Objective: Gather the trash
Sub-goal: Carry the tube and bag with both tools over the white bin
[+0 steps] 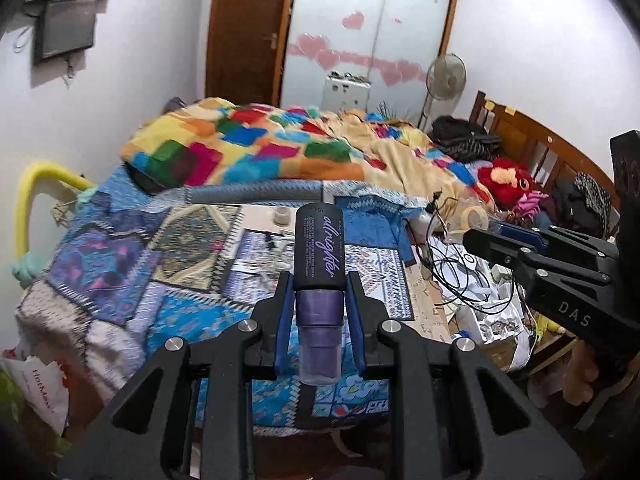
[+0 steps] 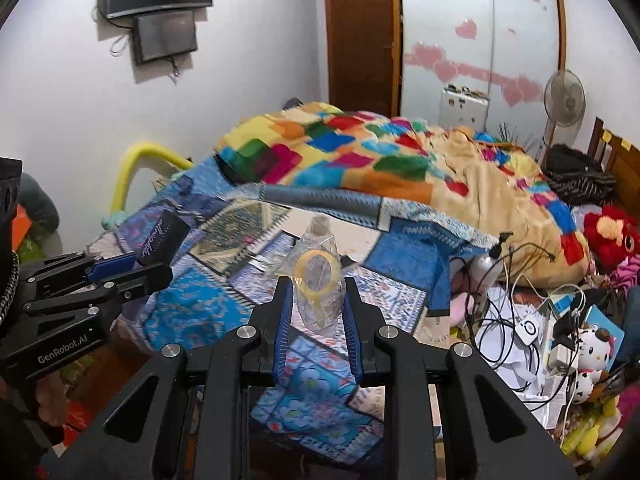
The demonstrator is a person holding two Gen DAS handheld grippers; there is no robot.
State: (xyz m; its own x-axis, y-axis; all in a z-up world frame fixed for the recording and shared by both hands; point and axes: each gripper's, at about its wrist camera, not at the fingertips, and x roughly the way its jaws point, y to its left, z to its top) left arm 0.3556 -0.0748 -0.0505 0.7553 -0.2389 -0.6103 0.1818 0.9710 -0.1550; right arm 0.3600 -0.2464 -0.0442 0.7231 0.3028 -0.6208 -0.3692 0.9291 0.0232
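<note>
1. The left gripper [image 1: 319, 292] is matte black plastic, with two angular, triangular-cutout arms running forward to slim fingers.
2. Its fingers [image 1: 285, 312] carry blue ribbed pads on their inner faces.
3. Round silver screw heads sit on the arm joints just behind those pads.
4. The right gripper [image 2: 316, 300] has the same black frame, blue pads and silver screws.
5. Seen side-on, the left gripper's body bears white lettering "GenRobot.AI"; the right one's shows "DAS".
</note>
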